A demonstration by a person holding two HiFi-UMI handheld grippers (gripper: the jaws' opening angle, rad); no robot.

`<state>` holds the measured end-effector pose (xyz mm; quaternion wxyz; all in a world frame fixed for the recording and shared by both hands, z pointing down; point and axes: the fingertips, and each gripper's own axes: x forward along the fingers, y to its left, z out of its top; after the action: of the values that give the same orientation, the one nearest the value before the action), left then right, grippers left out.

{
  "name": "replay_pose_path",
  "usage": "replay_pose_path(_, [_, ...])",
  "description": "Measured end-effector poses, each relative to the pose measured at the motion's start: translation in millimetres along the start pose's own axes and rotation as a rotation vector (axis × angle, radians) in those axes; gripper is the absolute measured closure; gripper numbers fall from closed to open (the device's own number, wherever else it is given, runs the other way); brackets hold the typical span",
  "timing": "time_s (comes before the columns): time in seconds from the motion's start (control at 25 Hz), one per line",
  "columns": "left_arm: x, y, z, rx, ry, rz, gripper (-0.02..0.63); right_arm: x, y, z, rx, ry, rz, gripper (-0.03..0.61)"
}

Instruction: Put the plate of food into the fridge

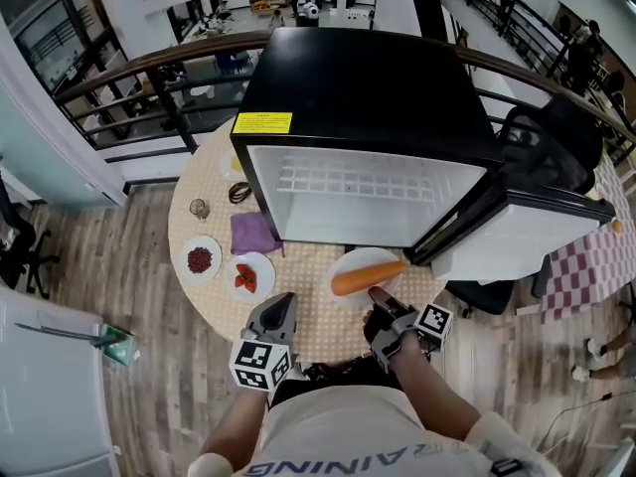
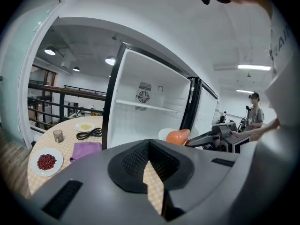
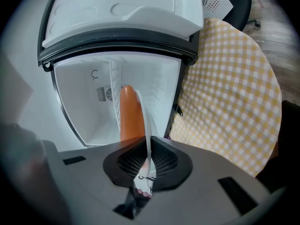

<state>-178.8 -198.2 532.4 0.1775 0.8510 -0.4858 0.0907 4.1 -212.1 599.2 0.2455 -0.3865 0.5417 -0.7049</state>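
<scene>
**Carrot plate held at the mouth of the open fridge**

The right tongs (image 1: 379, 298) pinch the near rim of a white plate (image 1: 350, 264). In the right gripper view the rim runs edge-on between the two black pads, which press on it from either side. A whole carrot (image 1: 370, 277) lies lengthwise on the plate. The plate sits just in front of the open black mini fridge (image 1: 368, 87), low over the round surface (image 1: 318, 334) with its yellow checked cloth, and is not yet inside the white interior. The fridge door (image 1: 517, 238) stands swung out to the right, and a white wire shelf (image 1: 348, 182) crosses the compartment.

The left tongs (image 1: 281, 312) are at the near edge of the surface, left of the plate and apart from it. Their jaws are pressed together at the tips with nothing between them (only checked cloth shows through the gap behind the tips in the left gripper view).

On the surface left of the fridge lie a folded purple cloth (image 1: 252, 233), a small plate of red beans (image 1: 201, 260) and another small plate with red pieces of food (image 1: 247, 276). Farther back are a small glass (image 1: 199, 208), a coiled black cable (image 1: 239, 193) and a dish holding something yellow (image 1: 234, 164). A yellow label (image 1: 262, 122) sits on the fridge top at its near left corner.
</scene>
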Motion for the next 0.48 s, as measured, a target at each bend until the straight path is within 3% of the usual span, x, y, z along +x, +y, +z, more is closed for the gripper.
replay_pose_path(0.48, [24, -25, 7, 0.012, 0.024, 0.06, 0.606, 3, -18, 15, 0.034, 0.065, -0.04, 0.541])
